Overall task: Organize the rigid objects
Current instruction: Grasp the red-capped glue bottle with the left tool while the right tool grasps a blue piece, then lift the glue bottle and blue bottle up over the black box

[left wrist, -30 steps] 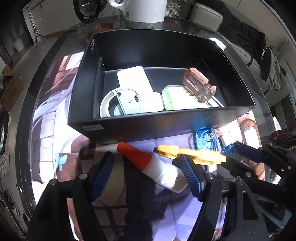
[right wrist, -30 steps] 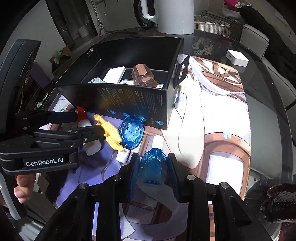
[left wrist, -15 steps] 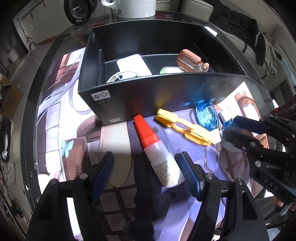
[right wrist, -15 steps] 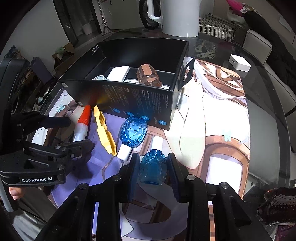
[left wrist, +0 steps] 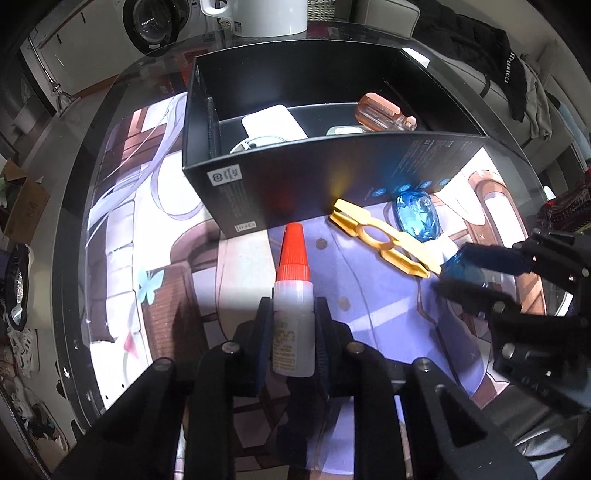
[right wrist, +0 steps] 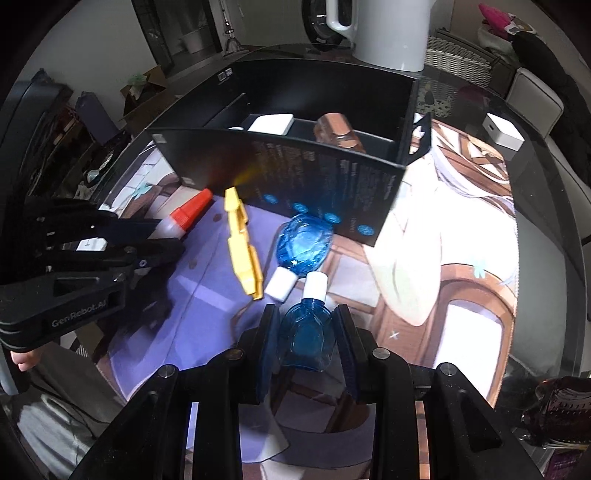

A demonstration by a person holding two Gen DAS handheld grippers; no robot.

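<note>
So both grippers have something in them right now. The left gripper point(left wrist: 293, 332) is clamped around a white glue bottle point(left wrist: 293, 338) with an orange-red cone cap point(left wrist: 294, 247), pads pressed on both sides of the body, cap pointing toward the black box point(left wrist: 332, 184) just ahead of it. From the right wrist view you can see that same bottle point(right wrist: 177, 221) poking out of the left gripper's fingers, nozzle near the box's front corner. The right gripper point(right wrist: 306, 339) is closed on a small blue bottle point(right wrist: 306, 332) with a white cap point(right wrist: 316, 284), blue pads snug against its sides. Just in front of it, a second blue bottle point(right wrist: 303, 243) lies on the printed mat point(right wrist: 461, 258) with its own white cap point(right wrist: 280, 286) almost touching the held bottle's cap, and its far end is right up against the box wall. A yellow plastic tool point(right wrist: 242, 243) lies flat between the glue bottle and that loose blue bottle, one end near the box. Inside the box there's a brownish-orange ridged handle thing point(left wrist: 384, 112), a white flat rectangular piece point(left wrist: 273, 123), a round grey-white item point(left wrist: 258, 142) mostly hidden by the front wall, and a bit of something pale green point(left wrist: 345, 130). A big white kettle point(right wrist: 384, 33) sits behind the box, and a small white block point(right wrist: 504, 133) is off on the glass table point(right wrist: 546, 229) to the right, well apart from everything.
</note>
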